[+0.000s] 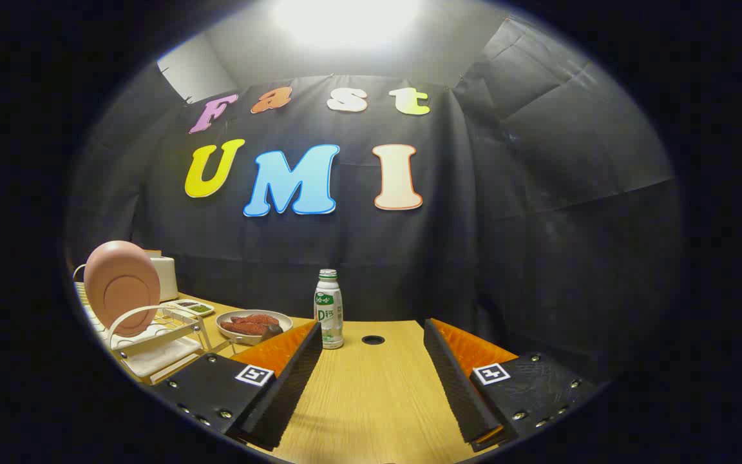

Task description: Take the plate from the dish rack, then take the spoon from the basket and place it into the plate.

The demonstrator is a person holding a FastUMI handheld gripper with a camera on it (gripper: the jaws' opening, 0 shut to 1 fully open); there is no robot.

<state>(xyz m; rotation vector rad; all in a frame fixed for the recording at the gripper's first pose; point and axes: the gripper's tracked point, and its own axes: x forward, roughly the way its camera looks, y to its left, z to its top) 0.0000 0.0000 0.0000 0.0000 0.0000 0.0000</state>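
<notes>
Gripper: jaws spread, nothing between; bare table ahead to bottle and far edge. Plate: upright in rack, well off left, beside bowl

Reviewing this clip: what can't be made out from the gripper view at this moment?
- Dish rack: lower part hidden by one finger of the open gripper.
- Plate: only one face visible.
- Bowl: reddish contents too small to identify.
- Small dishes: contents too small.
</notes>
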